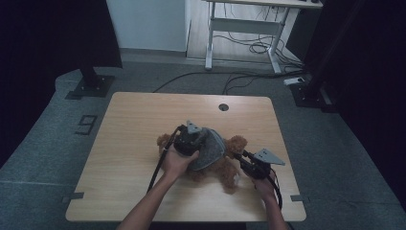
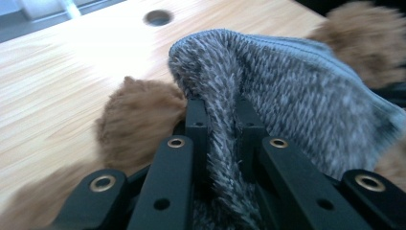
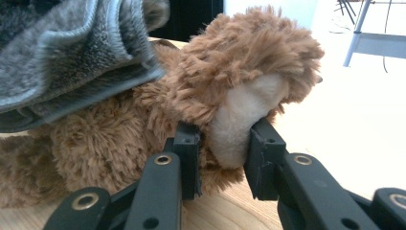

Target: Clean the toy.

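A shaggy brown plush toy point(image 3: 143, 129) with a paler, short-napped paw lies on the pale, matt wood-grain surface point(image 1: 134, 124); over the toy, a fuzzy grey knitted cloth point(image 2: 287, 86), pinched by matt black plastic jaws.

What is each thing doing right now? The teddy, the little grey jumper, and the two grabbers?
Teddy bear: lying on the table, partly covered by the jumper.
Grey jumper: bunched up over the bear, a fold pinched.
Left hand-held gripper: shut on the jumper's fold.
Right hand-held gripper: shut on the bear's cream-tipped paw.
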A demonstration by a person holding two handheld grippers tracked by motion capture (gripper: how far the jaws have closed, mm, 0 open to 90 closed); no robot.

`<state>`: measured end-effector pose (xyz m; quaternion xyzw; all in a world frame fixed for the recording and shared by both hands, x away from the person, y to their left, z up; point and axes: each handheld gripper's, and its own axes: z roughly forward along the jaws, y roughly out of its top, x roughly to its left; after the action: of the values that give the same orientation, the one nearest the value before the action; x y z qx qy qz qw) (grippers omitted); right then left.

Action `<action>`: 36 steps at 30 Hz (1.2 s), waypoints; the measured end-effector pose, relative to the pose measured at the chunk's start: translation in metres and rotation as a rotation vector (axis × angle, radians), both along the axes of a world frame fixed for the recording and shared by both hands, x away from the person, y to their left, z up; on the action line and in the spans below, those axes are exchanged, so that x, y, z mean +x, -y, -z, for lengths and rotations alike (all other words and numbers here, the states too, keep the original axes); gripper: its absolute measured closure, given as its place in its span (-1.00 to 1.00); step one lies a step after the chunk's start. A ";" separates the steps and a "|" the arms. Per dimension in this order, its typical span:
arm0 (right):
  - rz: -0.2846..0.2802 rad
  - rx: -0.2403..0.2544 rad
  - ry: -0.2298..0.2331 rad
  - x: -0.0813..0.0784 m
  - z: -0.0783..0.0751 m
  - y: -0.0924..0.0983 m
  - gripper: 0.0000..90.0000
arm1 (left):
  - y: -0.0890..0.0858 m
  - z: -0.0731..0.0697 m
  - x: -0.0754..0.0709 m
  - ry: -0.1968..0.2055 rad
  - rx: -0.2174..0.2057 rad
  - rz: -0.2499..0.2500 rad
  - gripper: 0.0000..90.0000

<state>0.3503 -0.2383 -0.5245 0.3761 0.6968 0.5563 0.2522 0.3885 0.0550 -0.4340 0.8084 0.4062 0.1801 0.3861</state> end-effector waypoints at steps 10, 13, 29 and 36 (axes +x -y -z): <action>-0.004 0.001 -0.001 0.001 0.001 0.001 0.54 | -0.067 -0.002 -0.002 -0.001 -0.086 -0.074 0.78; -0.003 0.000 -0.001 0.001 0.001 0.001 0.54 | -0.075 -0.005 -0.005 0.009 -0.075 -0.088 0.78; -0.007 0.008 0.011 0.000 -0.002 0.000 0.54 | 0.004 -0.070 -0.018 0.112 -0.144 0.073 0.78; -0.006 0.006 0.025 -0.001 -0.004 -0.002 0.56 | 0.067 -0.052 -0.005 0.081 -0.070 0.125 0.77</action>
<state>0.3496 -0.2366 -0.5207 0.3678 0.6930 0.5638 0.2579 0.3837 -0.0119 -0.3823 0.8102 0.3451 0.1737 0.4407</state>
